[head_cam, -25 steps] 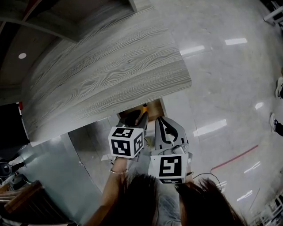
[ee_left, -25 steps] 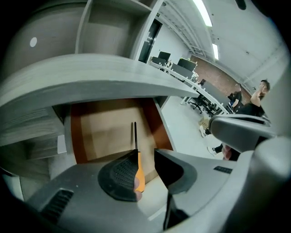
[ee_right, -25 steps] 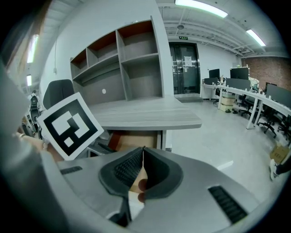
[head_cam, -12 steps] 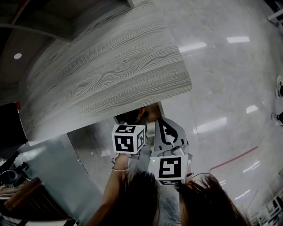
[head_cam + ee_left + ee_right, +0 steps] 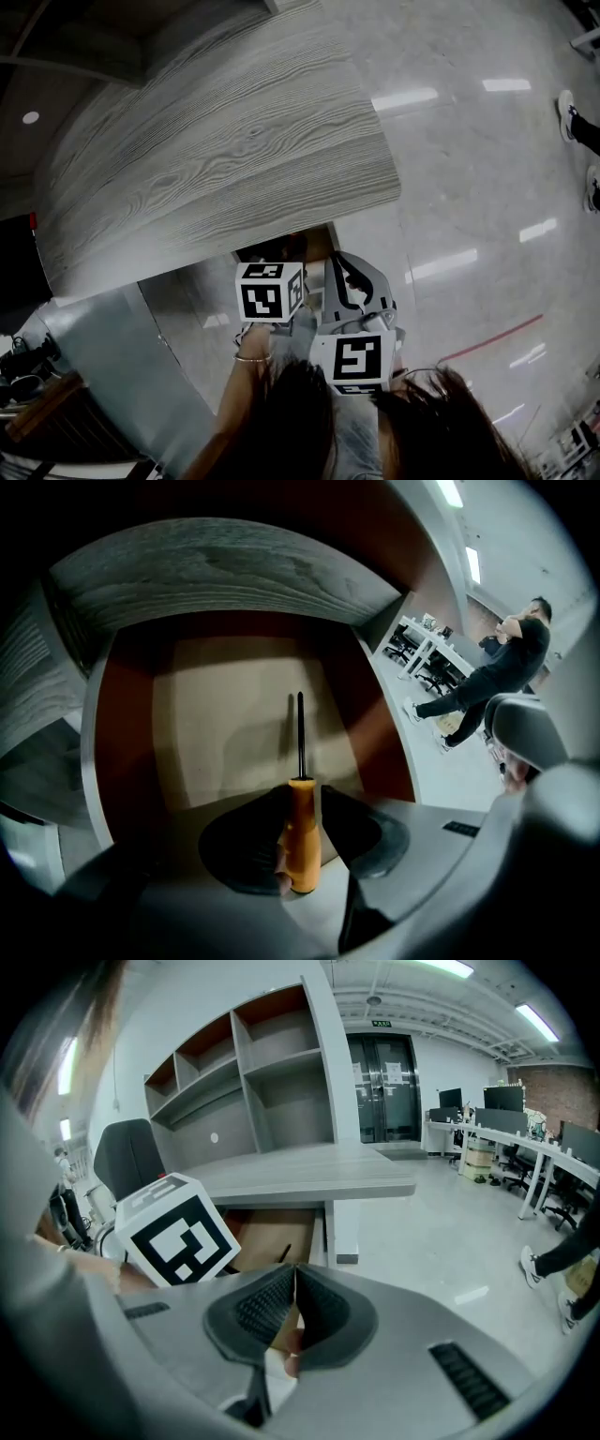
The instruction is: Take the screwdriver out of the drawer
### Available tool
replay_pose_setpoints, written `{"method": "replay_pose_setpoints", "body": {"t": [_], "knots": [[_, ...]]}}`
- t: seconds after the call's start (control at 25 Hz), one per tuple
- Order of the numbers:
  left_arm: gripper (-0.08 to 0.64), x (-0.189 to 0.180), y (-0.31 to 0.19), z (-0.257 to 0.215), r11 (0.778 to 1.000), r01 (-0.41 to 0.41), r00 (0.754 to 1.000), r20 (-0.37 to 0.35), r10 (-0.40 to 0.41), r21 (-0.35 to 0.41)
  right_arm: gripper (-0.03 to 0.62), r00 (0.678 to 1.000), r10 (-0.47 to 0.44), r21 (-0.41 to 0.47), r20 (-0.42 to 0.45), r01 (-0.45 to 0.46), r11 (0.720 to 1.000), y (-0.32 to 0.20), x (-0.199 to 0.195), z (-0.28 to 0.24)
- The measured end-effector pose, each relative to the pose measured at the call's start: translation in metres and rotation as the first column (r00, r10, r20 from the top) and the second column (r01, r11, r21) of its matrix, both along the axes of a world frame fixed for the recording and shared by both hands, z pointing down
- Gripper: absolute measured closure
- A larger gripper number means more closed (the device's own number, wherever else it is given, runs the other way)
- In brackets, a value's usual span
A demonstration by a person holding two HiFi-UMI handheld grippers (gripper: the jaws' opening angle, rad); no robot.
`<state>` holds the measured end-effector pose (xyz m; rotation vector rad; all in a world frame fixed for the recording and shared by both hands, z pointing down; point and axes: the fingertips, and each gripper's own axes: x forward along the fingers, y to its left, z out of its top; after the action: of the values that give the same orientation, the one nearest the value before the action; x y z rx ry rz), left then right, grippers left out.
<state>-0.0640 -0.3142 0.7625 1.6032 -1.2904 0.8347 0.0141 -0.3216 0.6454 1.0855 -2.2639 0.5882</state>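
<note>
Orange-handled screwdriver (image 5: pixel 302 841) clamped in left tongs (image 5: pixel 302 797) over open drawer (image 5: pixel 220 724); right tongs (image 5: pixel 293 1281) pressed together, empty.

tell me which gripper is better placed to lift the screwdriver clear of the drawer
Left. The left gripper is shut on the screwdriver by its orange handle, with the shaft pointing over the open drawer. The right gripper is shut with nothing between its jaws, off to the side.

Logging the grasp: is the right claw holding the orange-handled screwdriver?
No, the right claw is shut and empty; the left claw grips the orange-handled screwdriver.
</note>
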Motion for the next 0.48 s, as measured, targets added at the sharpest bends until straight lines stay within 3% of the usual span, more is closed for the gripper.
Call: {"method": "replay_pose_setpoints", "body": {"t": [0.28,0.48], "knots": [[0.436,-0.0025,-0.001,0.0034,0.999,0.03,0.997,0.072,-0.031,0.017,0.565,1.0,-0.01,-0.009,0.0,0.01,1.0,0.0006,0.0016,0.0043],[0.437,-0.0037,-0.0011,0.0065,0.999,0.026,0.985,0.172,-0.031,0.035,0.565,1.0,-0.012,-0.009,0.012,0.012,1.0,0.0013,0.0008,0.0039]]}}
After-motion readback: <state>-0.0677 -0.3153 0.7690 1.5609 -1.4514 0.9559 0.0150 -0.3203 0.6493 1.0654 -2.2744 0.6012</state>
